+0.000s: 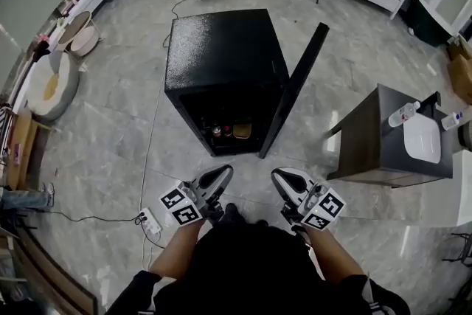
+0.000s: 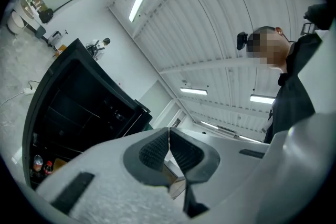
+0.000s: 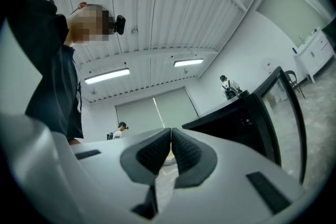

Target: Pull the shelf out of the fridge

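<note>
Head view: your left gripper (image 1: 223,173) and right gripper (image 1: 280,176) are pressed together, empty, with the fridge (image 1: 221,55) ahead. Reach in unopened and you'll likely shove the shelf (image 2: 73,107), not grip it.

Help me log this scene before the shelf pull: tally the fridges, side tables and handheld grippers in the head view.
Black boxy metal fridge, door open: 1
Dark grey square side table: 1
White two-jaw handheld grippers: 2 (left gripper, right gripper)
Total: 4
</note>
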The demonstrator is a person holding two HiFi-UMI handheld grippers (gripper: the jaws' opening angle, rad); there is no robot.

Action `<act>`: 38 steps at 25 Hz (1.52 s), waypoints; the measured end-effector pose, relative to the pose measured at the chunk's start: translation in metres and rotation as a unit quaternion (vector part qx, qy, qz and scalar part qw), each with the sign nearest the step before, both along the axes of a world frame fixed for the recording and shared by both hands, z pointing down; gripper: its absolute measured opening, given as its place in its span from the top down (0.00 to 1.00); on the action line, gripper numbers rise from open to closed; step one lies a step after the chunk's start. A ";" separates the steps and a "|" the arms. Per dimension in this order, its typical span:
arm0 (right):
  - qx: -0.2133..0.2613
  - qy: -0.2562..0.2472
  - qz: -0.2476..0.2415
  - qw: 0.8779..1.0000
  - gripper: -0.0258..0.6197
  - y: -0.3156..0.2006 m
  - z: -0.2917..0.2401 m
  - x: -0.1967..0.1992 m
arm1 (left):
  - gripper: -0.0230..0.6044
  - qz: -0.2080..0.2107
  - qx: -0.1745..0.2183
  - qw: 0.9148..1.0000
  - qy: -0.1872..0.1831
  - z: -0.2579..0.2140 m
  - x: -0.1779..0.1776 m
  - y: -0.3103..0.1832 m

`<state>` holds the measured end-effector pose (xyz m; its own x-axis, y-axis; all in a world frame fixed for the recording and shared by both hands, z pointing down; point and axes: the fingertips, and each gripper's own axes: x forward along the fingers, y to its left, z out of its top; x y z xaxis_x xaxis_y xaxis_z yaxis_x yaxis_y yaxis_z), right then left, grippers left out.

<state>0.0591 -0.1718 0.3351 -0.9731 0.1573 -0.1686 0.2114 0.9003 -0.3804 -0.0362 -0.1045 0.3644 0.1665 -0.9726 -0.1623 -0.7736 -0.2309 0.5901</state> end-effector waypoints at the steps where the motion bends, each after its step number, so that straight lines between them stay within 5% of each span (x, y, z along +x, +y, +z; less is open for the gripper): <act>1: 0.002 0.000 -0.002 1.000 0.92 0.001 -0.001 -0.007 | 0.93 -0.001 0.001 1.000 0.003 0.002 -0.005 0.000; 11: 0.018 0.005 0.011 1.000 0.92 0.001 -0.011 -0.045 | 0.93 -0.002 0.018 1.000 0.023 0.013 -0.036 0.003; 22: -0.009 0.009 -0.028 1.000 0.92 -0.010 -0.005 -0.058 | 0.93 -0.126 0.028 0.991 0.018 0.003 -0.074 0.022; 38: -0.128 0.008 -0.087 0.988 0.92 -0.036 0.017 -0.063 | 0.93 -0.241 0.042 0.967 0.066 -0.004 -0.059 0.032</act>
